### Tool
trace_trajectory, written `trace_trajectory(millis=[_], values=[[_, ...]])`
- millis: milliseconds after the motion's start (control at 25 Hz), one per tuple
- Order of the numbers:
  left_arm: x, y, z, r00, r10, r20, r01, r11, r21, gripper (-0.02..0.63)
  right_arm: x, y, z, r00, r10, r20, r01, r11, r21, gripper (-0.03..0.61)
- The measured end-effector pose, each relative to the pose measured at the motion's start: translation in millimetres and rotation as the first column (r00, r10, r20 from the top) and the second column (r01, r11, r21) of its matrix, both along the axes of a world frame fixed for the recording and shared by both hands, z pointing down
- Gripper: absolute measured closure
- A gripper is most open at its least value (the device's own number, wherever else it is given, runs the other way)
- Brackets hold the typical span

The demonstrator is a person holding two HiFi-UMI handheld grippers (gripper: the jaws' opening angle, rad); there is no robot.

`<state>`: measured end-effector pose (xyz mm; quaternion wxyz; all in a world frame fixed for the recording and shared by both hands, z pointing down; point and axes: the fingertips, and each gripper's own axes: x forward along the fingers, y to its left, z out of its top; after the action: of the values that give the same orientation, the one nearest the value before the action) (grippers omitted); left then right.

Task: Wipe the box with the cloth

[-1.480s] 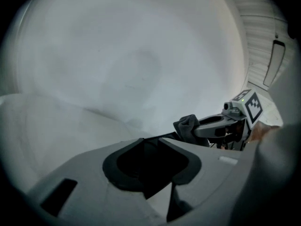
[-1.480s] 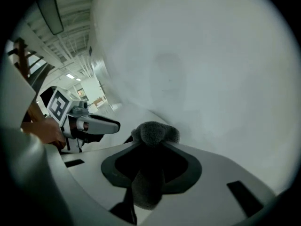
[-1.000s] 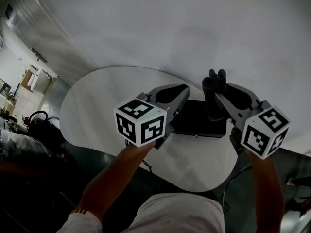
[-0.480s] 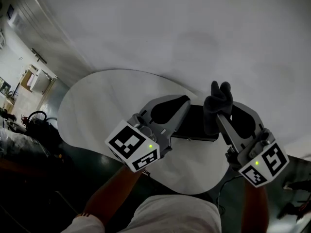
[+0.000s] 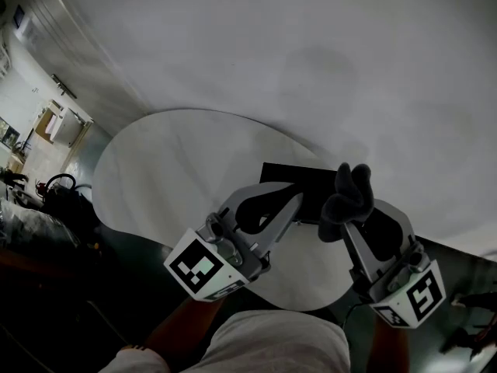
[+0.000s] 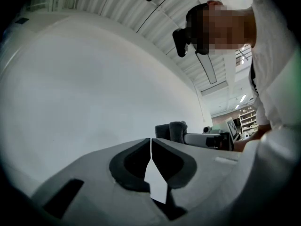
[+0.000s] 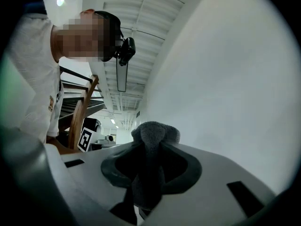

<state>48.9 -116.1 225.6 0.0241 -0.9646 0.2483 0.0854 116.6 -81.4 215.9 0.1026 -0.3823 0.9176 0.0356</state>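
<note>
Head view: grey cloth (image 5: 349, 193) clenched in right gripper (image 5: 346, 217) above right end of black box (image 5: 295, 179); left gripper (image 5: 297, 200) closed, empty, beside box. Likely between wipes. Next, lower cloth onto box.

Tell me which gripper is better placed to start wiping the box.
The right gripper, probably. Its fingers pinch the cloth, which sits by the right end of the box. The left gripper is shut and empty, so it could only steady the box.
</note>
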Motion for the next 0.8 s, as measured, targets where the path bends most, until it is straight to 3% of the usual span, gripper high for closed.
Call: trace_trajectory(millis=[240, 800], values=[[2, 18, 8, 1.000, 0.017, -0.009, -0.017, 1.000, 0.008, 0.594, -4, 18, 5, 0.999, -0.020, 0.038, 0.020, 1.000, 0.020, 0.482], [-2, 29, 11, 1.000, 0.015, 0.006, -0.015, 1.000, 0.023, 0.597, -5, 25, 18, 1.000, -0.006, 0.021, 0.006, 1.000, 0.015, 0.482]])
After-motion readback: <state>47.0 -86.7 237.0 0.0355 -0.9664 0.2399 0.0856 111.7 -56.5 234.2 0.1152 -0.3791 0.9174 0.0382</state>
